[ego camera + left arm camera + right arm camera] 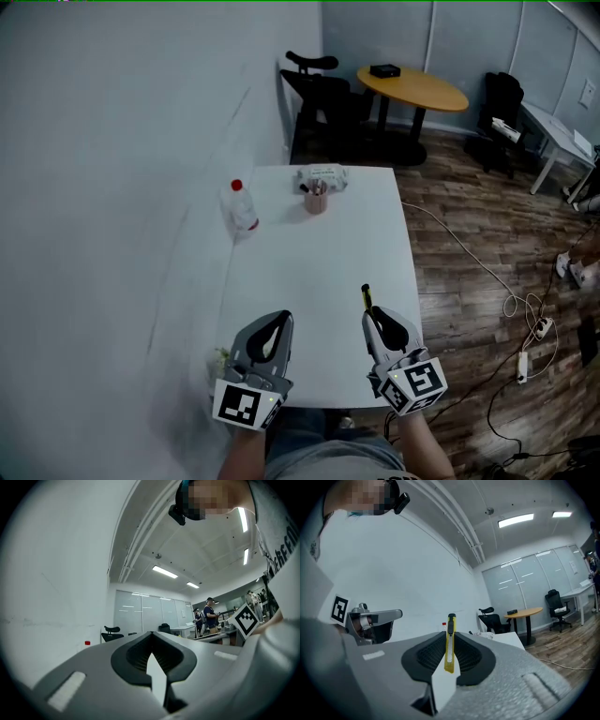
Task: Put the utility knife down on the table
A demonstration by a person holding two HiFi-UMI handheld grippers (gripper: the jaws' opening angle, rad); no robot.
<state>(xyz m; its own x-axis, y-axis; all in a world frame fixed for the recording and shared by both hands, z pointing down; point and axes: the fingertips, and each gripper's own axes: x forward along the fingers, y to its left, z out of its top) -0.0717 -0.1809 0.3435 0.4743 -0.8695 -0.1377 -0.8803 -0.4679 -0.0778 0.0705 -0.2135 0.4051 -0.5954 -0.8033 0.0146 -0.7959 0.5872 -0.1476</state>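
**Knife held in the right gripper, over the table's near edge**
Your right gripper (375, 317) pinches the yellow utility knife (450, 644) mid-handle above the table (319, 253) — probably light, stiff and slick, so lower it flat. The left gripper (278, 321) has its jaws pressed together — empty.

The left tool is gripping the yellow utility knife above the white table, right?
No, the right tool grips the yellow utility knife above the white table; the right gripper view shows it. The left tool is shut, empty.
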